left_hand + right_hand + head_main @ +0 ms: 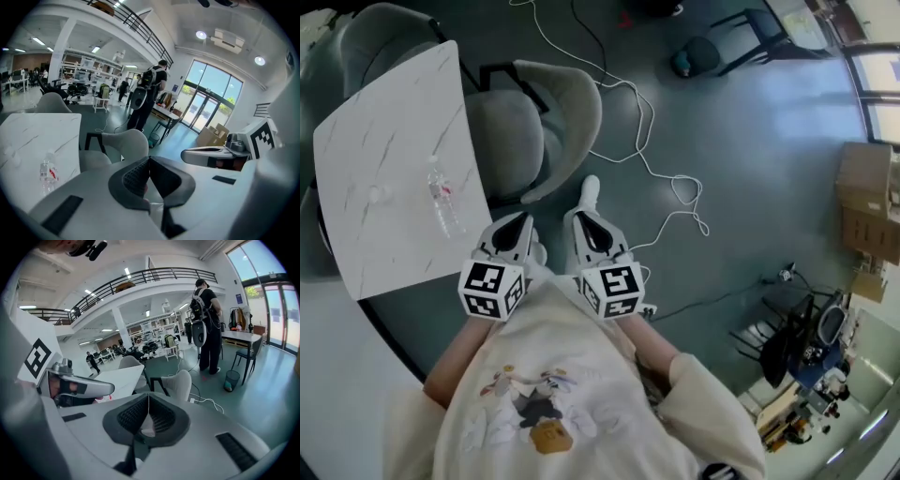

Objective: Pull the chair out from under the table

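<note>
Worktop: white, marbled, ahead and to the left.
Chair: grey shell, seat partly tucked under the worktop's edge; ahead of both pairs of fingers, well apart from them.
Left gripper: fingers clenched, empty.
Right gripper: fingers clenched, empty.
Water bottle: on the worktop.

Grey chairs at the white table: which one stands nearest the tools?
The chair at the table's right side in the head view; the others sit at its top and left edges.
</note>
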A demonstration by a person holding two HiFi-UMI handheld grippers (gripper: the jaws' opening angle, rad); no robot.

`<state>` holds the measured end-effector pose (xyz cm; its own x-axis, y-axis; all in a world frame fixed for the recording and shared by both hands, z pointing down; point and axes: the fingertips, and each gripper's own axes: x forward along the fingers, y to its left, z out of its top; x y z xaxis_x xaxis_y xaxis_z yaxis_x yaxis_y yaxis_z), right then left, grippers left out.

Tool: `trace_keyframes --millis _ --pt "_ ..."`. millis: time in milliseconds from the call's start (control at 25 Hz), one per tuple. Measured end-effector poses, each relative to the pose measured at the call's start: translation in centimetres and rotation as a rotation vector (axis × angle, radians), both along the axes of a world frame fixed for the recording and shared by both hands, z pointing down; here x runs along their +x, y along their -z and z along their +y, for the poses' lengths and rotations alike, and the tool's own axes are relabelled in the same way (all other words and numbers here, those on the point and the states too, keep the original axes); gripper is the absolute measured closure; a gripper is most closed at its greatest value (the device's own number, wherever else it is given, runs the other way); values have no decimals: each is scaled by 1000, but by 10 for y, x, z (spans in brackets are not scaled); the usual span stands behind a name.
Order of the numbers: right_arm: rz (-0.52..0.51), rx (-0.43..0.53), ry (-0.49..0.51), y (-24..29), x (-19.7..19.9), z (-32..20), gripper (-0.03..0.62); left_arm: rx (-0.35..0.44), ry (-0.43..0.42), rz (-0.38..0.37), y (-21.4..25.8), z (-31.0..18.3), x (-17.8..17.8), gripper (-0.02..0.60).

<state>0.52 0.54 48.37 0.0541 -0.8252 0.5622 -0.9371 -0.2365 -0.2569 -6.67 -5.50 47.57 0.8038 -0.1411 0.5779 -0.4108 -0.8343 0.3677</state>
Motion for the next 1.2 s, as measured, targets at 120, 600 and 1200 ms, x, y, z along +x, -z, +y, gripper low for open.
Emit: trace_keyframes --millis 120,600,1200 --pt "-25 -25 79 -18 35 -23 583 8 59 -19 -13 -23 37 572" --pt "-159 -43 209 -80 154 -110 448 -9 13 -41 -95 -51 156 419" --pt "-299 -141 108 -171 191 -146 370 3 -87 -129 -201 -49 209 313"
